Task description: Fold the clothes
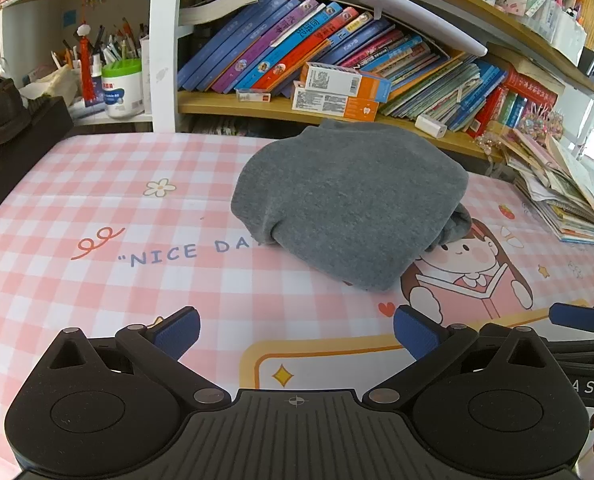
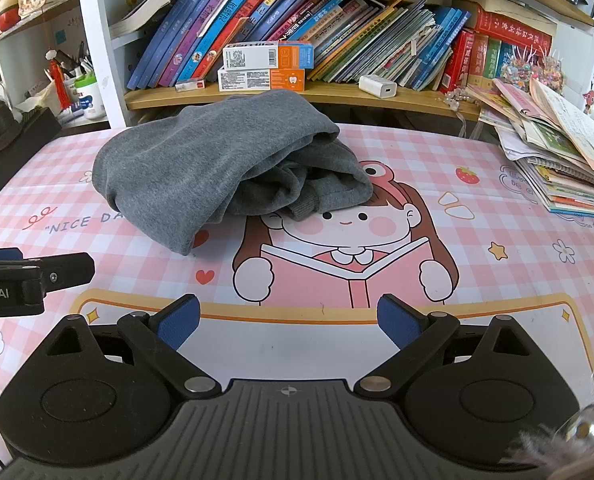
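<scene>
Folded grey fleece garment (image 1: 349,200): lying frame-centre on the pink checked tablecloth (image 1: 97,168), apparently finished. Left gripper (image 1: 297,334) and right gripper (image 2: 287,318): both hovering lower frame, jaws gaping, holding nothing.

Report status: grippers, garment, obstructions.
Left hand-held gripper open, empty. Right hand-held gripper open, empty. Grey fleece garment folded in a bundle on pink checked tablecloth, untouched. Nothing between grippers and garment.
</scene>
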Motion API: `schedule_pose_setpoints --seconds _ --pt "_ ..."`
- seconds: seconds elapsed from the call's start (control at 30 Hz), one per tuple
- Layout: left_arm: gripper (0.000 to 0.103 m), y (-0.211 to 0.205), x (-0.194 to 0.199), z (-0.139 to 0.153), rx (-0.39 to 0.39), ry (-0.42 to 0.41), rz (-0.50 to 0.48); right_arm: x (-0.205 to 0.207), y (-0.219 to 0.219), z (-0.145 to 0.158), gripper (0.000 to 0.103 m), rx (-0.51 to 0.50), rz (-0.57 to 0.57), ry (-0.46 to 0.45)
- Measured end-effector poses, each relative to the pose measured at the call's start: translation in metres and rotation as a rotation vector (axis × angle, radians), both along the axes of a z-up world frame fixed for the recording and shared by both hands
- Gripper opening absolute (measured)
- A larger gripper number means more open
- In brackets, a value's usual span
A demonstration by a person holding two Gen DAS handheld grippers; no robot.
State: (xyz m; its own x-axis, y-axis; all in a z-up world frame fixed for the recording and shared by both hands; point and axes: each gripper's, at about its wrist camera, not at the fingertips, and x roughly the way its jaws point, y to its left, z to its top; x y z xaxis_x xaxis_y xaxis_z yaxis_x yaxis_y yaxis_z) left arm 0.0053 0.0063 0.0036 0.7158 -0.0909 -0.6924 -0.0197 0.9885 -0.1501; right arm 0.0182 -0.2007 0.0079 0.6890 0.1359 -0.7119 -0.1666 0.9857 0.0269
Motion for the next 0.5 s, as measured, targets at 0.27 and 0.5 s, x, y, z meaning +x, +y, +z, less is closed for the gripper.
schedule_pose_setpoints --seconds 0.27,0.5 --pt "0.103 0.0009 0.0009 -0.0008 -0.003 -0.001 -0.002 0.0009 0.0001 -0.0004 0.096 0.000 0.000 0.001" --pt "0.103 -0.0013 0.0019 -0.0003 0.003 -0.008 -0.008 0.0023 -0.0002 -0.0006 0.096 0.000 -0.001 0.001"
